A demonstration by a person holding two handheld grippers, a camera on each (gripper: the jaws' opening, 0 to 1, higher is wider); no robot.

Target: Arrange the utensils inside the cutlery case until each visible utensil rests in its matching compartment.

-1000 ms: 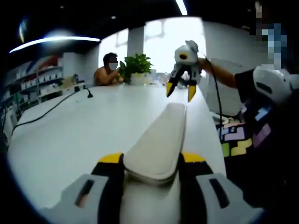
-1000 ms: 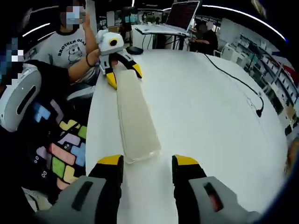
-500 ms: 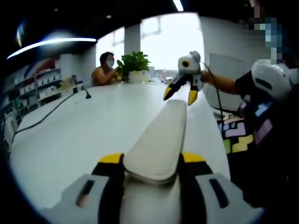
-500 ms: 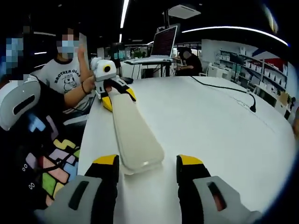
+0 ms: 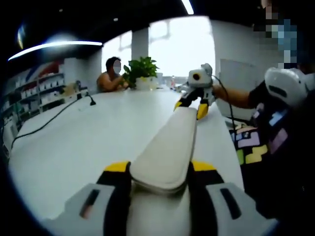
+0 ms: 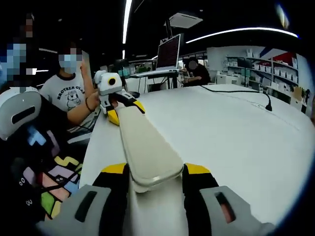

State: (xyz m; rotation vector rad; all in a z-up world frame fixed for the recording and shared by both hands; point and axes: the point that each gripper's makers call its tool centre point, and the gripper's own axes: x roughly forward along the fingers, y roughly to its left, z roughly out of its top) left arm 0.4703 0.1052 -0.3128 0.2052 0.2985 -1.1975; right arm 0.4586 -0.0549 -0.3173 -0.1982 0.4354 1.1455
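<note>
- Cutlery case point(image 5: 167, 147): long, pale, closed, lying lengthwise on the white table point(image 5: 88, 142); its contents could not be seen.
- Left gripper point(image 5: 160, 169): yellow-tipped jaws pressed against both sides of the case's near end, holding it. In the right gripper view it point(image 6: 121, 109) sat at the case's point(image 6: 145, 147) far end.
- Right gripper point(image 6: 156, 172): jaws drawn in around the other end of the case; whether they pressed on it could not be told. In the left gripper view it point(image 5: 189, 105) stood at the far end, jaws either side of the case.
- Black cable point(image 5: 49, 118): trailed across the table, well apart from the case.
- Potted plant point(image 5: 141, 73): at the table's far end.
- Monitor point(image 6: 168, 51): on a desk beyond the table.
</note>
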